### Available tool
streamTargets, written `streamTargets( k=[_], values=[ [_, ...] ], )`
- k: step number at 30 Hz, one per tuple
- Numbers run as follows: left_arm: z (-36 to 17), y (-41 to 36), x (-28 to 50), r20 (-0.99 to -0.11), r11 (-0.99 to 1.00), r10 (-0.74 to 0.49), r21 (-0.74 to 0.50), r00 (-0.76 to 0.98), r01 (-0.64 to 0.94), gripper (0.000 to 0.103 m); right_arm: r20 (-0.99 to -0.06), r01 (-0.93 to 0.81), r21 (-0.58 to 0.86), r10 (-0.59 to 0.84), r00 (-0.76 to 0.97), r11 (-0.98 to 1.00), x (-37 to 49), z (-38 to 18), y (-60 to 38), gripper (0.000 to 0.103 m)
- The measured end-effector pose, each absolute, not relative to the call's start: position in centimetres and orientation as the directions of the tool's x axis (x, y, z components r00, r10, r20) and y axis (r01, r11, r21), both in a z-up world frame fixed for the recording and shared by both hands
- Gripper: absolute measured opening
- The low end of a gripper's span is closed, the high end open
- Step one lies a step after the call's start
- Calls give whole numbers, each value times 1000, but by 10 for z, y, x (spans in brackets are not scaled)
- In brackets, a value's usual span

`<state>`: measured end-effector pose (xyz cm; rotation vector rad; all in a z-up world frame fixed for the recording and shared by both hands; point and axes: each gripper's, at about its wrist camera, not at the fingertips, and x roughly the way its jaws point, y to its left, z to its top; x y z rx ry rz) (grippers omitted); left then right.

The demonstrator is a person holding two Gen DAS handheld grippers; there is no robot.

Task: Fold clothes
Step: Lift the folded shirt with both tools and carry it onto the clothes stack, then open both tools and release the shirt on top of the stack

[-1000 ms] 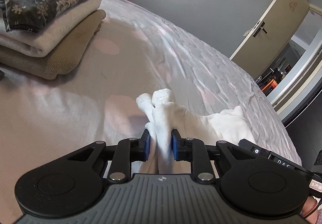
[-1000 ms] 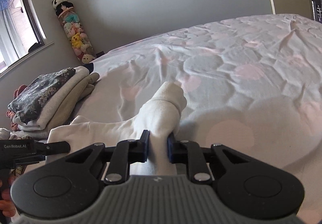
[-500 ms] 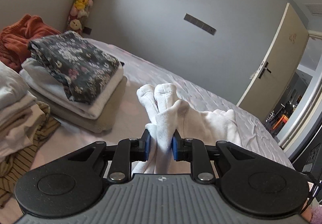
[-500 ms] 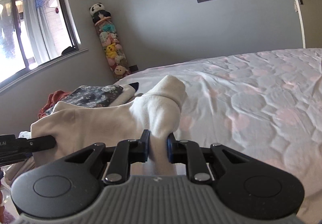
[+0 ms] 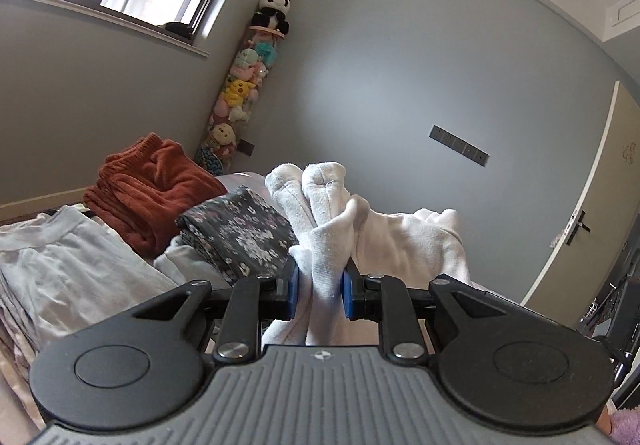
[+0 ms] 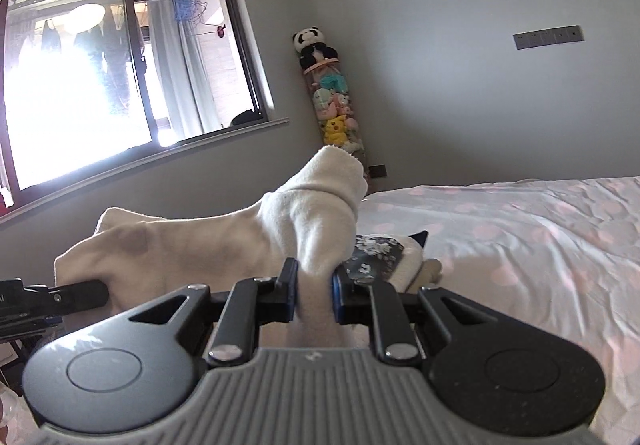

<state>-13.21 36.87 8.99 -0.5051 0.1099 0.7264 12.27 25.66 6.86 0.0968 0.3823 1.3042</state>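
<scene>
A white fleecy garment (image 5: 404, 241) hangs in the air between both grippers, lifted off the bed. My left gripper (image 5: 319, 287) is shut on a bunched edge of it, folds sticking up past the blue pads. My right gripper (image 6: 315, 295) is shut on another bunched part of the white garment (image 6: 224, 245), which stretches left to the other gripper's black finger (image 6: 68, 295). The lower part of the garment is hidden behind the gripper bodies.
A folded stack topped by dark floral cloth (image 5: 240, 233) sits on the bed, with a rust-red garment (image 5: 152, 185) and pale grey clothes (image 5: 68, 265) to its left. The pink-dotted bedspread (image 6: 520, 245) spreads right. A window (image 6: 100, 77), a plush-toy column (image 6: 332, 101) and a door (image 5: 600, 185) line the walls.
Both grippers have risen and tilted upward, carrying the white garment off the bed. The views now take in the wall and window instead of the bed surface.
</scene>
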Motion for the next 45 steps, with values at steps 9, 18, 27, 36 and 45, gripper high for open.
streamTargets(
  k=[9, 18, 27, 36, 45],
  values=[
    [97, 410, -190, -247, 542, 685, -457, 686, -706, 18, -216, -950, 293, 975, 47, 111, 89, 96, 343, 19],
    [90, 450, -238, -283, 418, 764, -467, 580, -779, 18, -288, -974, 210, 946, -146, -87, 37, 117, 455, 19],
    [65, 491, -275, -393, 328, 781, -404, 485, -854, 18, -408, -966, 131, 875, -259, -225, -17, 95, 547, 19],
    [24, 523, -296, -499, 240, 756, -391, 424, -889, 18, -560, -947, 134, 766, -315, -292, -45, 54, 625, 19],
    [-3, 539, -296, -563, 207, 723, -375, 399, -904, 18, -654, -956, 134, 702, -282, -259, -47, 17, 665, 19]
  ],
)
